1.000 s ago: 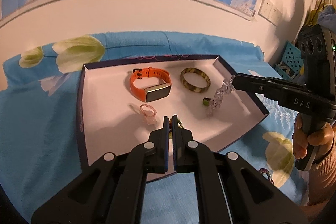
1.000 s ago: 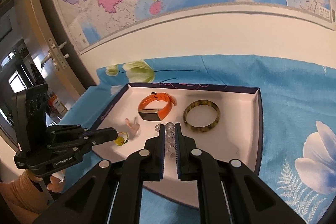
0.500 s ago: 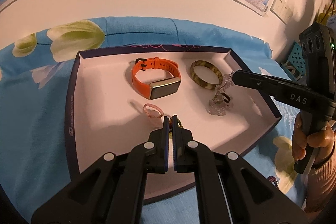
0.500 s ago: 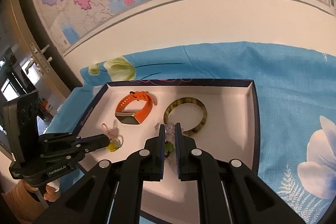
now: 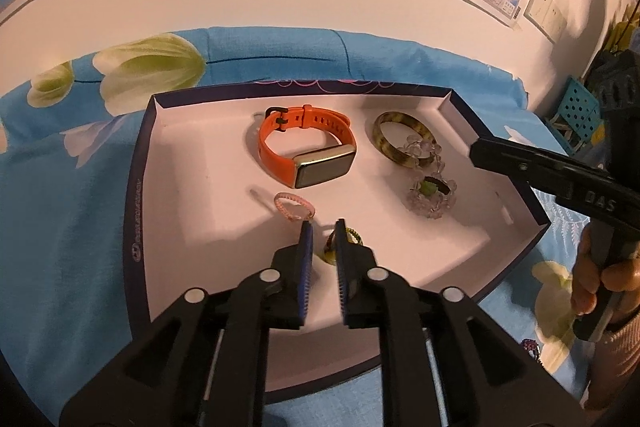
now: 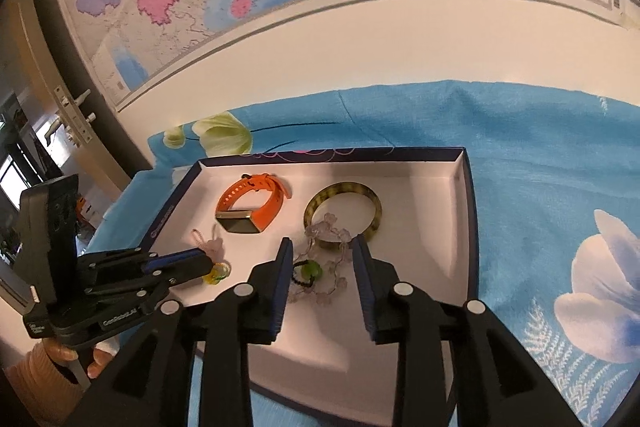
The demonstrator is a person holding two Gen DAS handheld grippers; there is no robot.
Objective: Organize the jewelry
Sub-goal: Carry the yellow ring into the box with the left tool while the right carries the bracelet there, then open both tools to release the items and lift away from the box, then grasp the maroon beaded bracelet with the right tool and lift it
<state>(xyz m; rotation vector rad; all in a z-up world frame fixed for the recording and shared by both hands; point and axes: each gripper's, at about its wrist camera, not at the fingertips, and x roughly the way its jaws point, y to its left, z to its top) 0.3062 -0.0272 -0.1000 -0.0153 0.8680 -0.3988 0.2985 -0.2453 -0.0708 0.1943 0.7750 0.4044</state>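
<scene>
Left wrist view: caught the left gripper [image 5: 322, 227] with jaws just parted and narrowly spread at the near middle of the tray [image 5: 136, 227]. Saw the yellow-green ring [image 5: 338, 247] lying between them, with no pad plainly pressing it. Noted the pink ring [image 5: 295, 207] just beyond the left fingertip. Judged that a careless pull-back could knock the pink ring, or drag the yellow-green ring along if it clung to a ribbed pad.

In the right wrist view, found the right gripper [image 6: 320, 245] likewise just opened and spread wider. Saw the clear bead bracelet [image 6: 320, 279] loose on the tray floor between its fingers, its far loop resting against the tortoiseshell bangle [image 6: 374, 215]. Feared a snagged bead on withdrawal, tugging the strand and shifting the bangle toward the orange watch [image 6: 256, 203] to its left.
</scene>
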